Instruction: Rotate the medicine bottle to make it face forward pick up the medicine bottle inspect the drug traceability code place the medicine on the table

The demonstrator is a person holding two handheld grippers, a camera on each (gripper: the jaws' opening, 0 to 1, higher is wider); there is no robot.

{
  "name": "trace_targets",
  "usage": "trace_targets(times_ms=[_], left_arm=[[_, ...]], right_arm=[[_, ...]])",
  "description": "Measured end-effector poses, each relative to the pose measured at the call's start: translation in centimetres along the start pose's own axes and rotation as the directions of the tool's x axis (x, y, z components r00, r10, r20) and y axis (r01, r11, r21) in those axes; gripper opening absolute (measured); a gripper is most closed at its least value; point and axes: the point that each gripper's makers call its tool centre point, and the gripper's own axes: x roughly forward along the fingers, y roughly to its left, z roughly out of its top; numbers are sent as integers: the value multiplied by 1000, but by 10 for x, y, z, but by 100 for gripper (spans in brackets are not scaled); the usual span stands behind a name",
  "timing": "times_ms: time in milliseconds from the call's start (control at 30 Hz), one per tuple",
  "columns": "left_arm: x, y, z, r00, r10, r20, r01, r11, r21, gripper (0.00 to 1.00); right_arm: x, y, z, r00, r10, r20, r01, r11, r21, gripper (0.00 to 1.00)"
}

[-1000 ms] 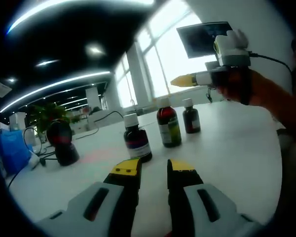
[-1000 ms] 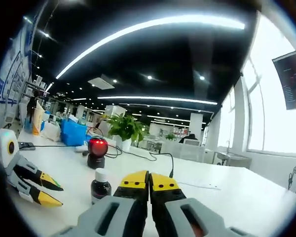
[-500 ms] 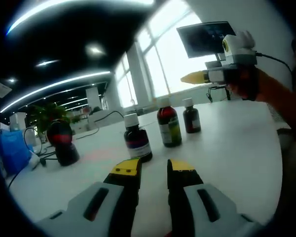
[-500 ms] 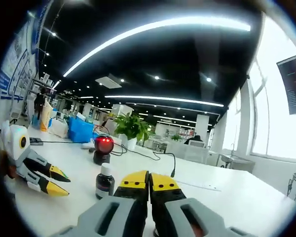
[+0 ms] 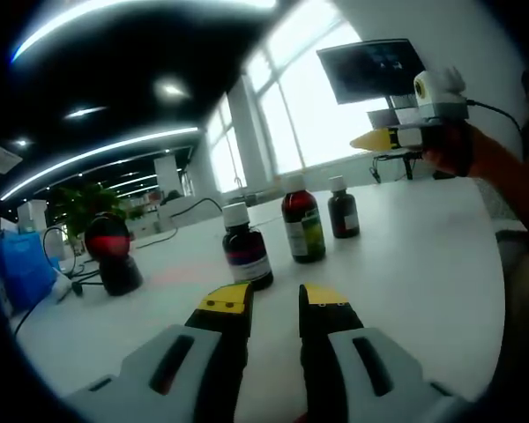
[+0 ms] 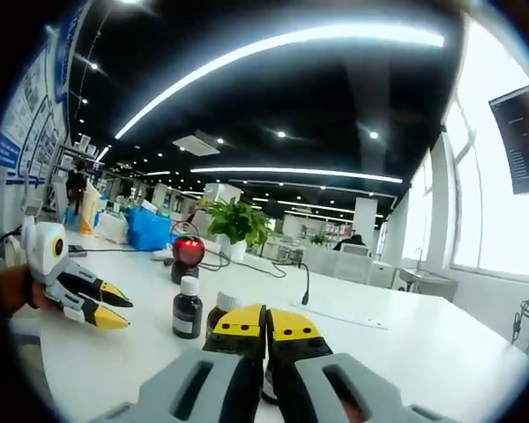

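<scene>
In the left gripper view, our left gripper [image 5: 274, 300] is closest to us, low over the white table [image 5: 406, 264]. Its two yellow tips are apart and hold nothing.

Just past the tips stands the nearest medicine bottle [image 5: 244, 248]. It is dark, with a white cap and a label with a purple band. Behind it stands a second bottle [image 5: 301, 220] with dark red liquid inside and a green and white label. A third, smaller dark bottle [image 5: 341, 208] stands just beside that one. All three are upright, in a row running away toward the far edge of the table.

Off to the left, near that side edge, sits a black scanner [image 5: 110, 256] with a red light. Behind it is a green plant [image 5: 79, 204].

Up on the right, a hand [image 5: 463, 152] holds our right gripper [image 5: 370, 141] in the air above the table. In the right gripper view, its yellow tips [image 6: 266, 322] are pressed together with nothing between them.
</scene>
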Motion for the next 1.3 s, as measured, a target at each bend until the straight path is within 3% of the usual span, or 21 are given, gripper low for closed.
trace_targets(times_ms=[300,833,967,1300], left_arm=[[0,2,-1,1000,7,-5,-7,1000,-4,14],[1,2,-2,1000,18,-12,-18,1000,-2,14],[0,3,-2,1000,21,-14,-21,1000,-3,14],[0,5,-3,1000,24,-15,-24,999,-23,14]], right_arm=[[-16,-7,-13,999,37,-4,-37,998,45,0],[-39,-6,-58,993,101,-54,-96,991,96,0],[-43,0,-64,988,155,-23,-151,980,132,0],[-48,3,-74,985,167,-32,-161,977,141,0]])
